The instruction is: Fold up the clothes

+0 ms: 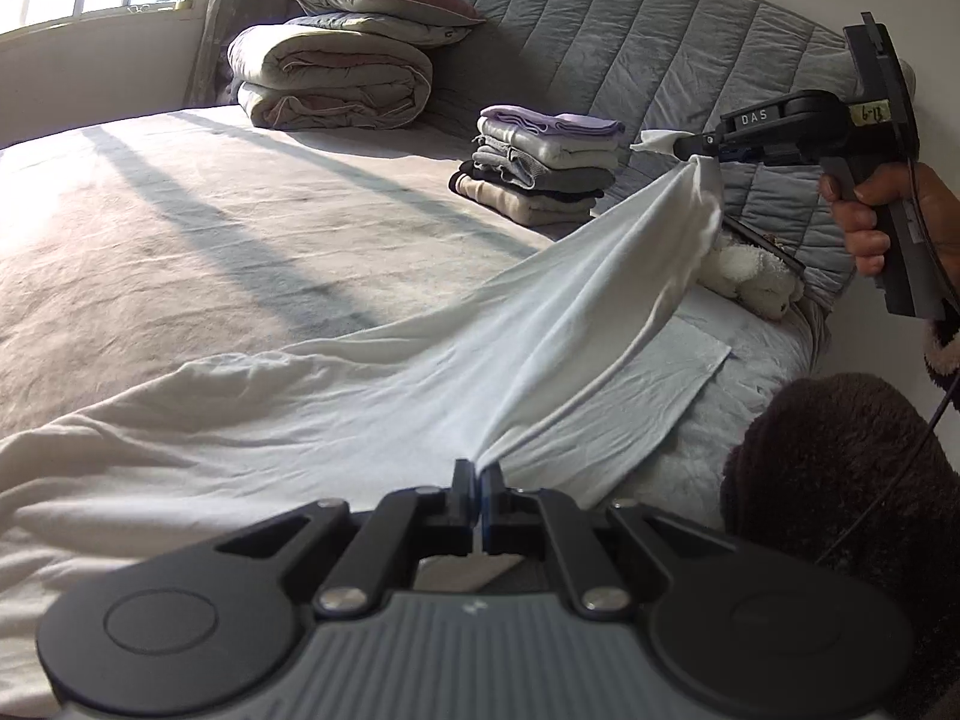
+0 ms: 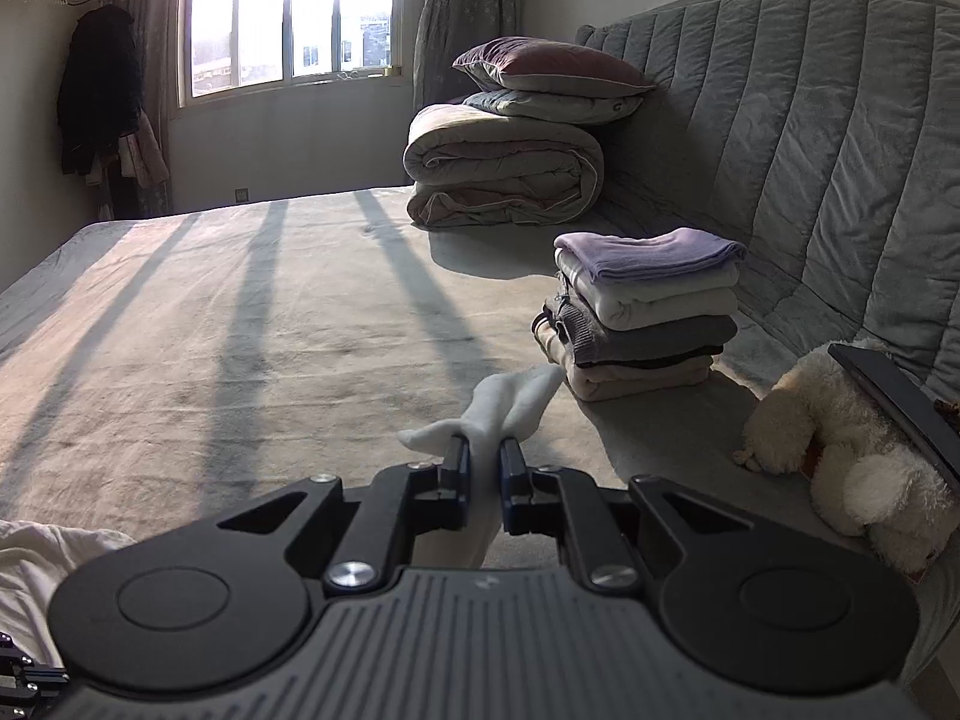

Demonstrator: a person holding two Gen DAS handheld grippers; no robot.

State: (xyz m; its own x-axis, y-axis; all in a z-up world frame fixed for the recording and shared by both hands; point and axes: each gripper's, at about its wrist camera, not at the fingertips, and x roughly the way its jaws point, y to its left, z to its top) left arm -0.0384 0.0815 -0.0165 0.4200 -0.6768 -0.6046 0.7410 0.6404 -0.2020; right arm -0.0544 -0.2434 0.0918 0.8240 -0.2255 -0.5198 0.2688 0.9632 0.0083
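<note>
A white garment (image 1: 420,372) lies spread over the near part of the bed and is pulled taut between both grippers. My left gripper (image 1: 479,471) is shut on its near edge, the cloth rising out of the closed jaws. In the left wrist view my right gripper (image 1: 690,147), held by a hand (image 1: 864,222), pinches the far corner up in the air at the right. The right wrist view shows that gripper (image 2: 483,450) shut on a bunched white tip of the garment (image 2: 510,402) that pokes out past the fingers.
A stack of folded clothes (image 1: 540,174) with a lilac piece on top stands by the grey quilted headboard (image 1: 630,42). A rolled duvet with pillows (image 1: 336,72) lies further back. A white plush toy (image 2: 840,456) sits at the right. The bed sheet (image 2: 240,330) stretches toward the window.
</note>
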